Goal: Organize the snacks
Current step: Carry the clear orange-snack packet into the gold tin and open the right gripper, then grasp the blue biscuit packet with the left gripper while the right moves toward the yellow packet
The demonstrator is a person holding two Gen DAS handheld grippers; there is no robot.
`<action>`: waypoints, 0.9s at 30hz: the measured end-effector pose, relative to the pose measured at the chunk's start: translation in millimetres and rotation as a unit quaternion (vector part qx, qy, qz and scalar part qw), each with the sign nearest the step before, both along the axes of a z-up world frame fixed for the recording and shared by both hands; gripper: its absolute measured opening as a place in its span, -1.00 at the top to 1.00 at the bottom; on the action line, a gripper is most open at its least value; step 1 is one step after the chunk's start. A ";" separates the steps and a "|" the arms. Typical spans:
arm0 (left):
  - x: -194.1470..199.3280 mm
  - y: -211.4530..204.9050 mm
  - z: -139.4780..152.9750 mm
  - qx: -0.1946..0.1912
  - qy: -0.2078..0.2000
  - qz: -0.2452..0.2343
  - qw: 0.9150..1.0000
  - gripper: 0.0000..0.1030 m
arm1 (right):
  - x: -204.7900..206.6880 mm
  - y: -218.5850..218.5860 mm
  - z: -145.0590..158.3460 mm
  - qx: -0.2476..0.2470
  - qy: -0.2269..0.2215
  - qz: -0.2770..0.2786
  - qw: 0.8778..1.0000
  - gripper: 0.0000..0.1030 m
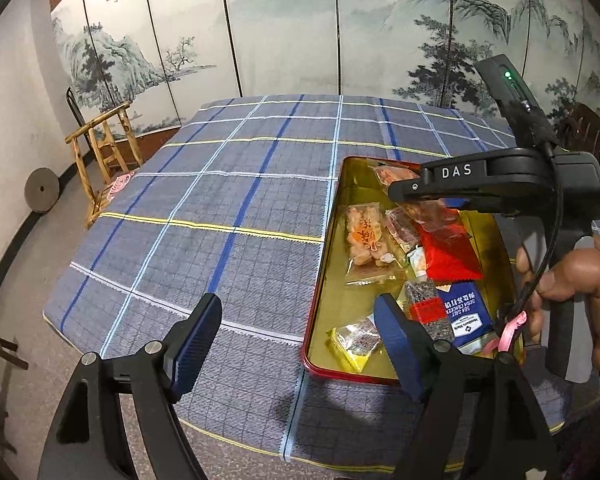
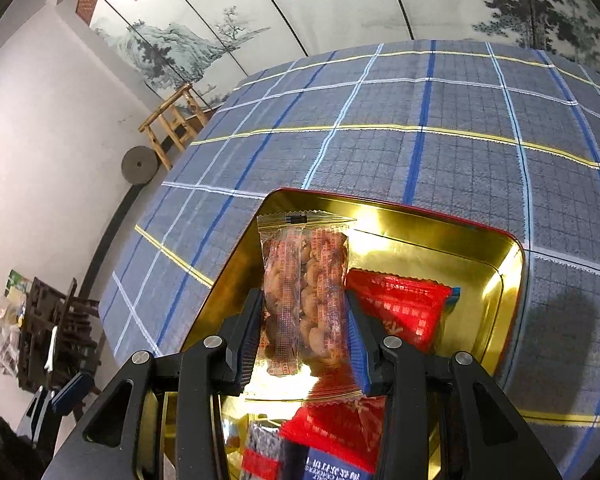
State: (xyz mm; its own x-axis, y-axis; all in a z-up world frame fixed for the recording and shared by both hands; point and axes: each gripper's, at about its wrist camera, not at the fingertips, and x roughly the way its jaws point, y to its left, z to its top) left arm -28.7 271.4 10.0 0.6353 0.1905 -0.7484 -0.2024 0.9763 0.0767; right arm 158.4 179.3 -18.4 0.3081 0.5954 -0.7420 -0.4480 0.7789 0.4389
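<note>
Right gripper [image 2: 306, 344] clamped on one nut packet [image 2: 305, 280]; left gripper [image 1: 296, 344] agape, empty.

Your right gripper [image 2: 306, 334] clamps a clear peanut packet [image 2: 304, 292] upright. It hangs over the gold-lined tin [image 2: 496, 276], beside a red packet [image 2: 400, 304].

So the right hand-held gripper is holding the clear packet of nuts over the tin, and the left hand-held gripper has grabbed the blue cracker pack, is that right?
Not quite. The left hand-held gripper holds nothing: the left wrist view shows its jaws apart and empty, with the blue cracker pack lying in the tin. The rest stands: the right hand-held gripper holds the clear packet of nuts over the tin.
</note>
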 end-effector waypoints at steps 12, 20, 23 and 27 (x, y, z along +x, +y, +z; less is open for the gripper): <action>0.5 -0.1 -2.4 0.004 0.011 0.004 1.000 -0.46 | -6.4 -10.3 8.7 0.051 0.007 -0.007 0.999 0.21; -3.6 -13.4 8.6 0.014 0.003 -0.003 1.000 -0.46 | -55.0 -95.5 32.8 0.037 -0.091 -0.038 0.994 0.18; -2.0 -27.5 13.9 0.017 0.002 -0.017 1.000 -0.46 | -75.8 -143.9 29.6 0.004 -0.122 -0.069 0.990 0.15; 5.1 -58.2 22.6 0.014 0.003 -0.057 0.998 -0.46 | -93.0 -222.5 10.1 -0.105 -0.148 -0.132 0.974 0.14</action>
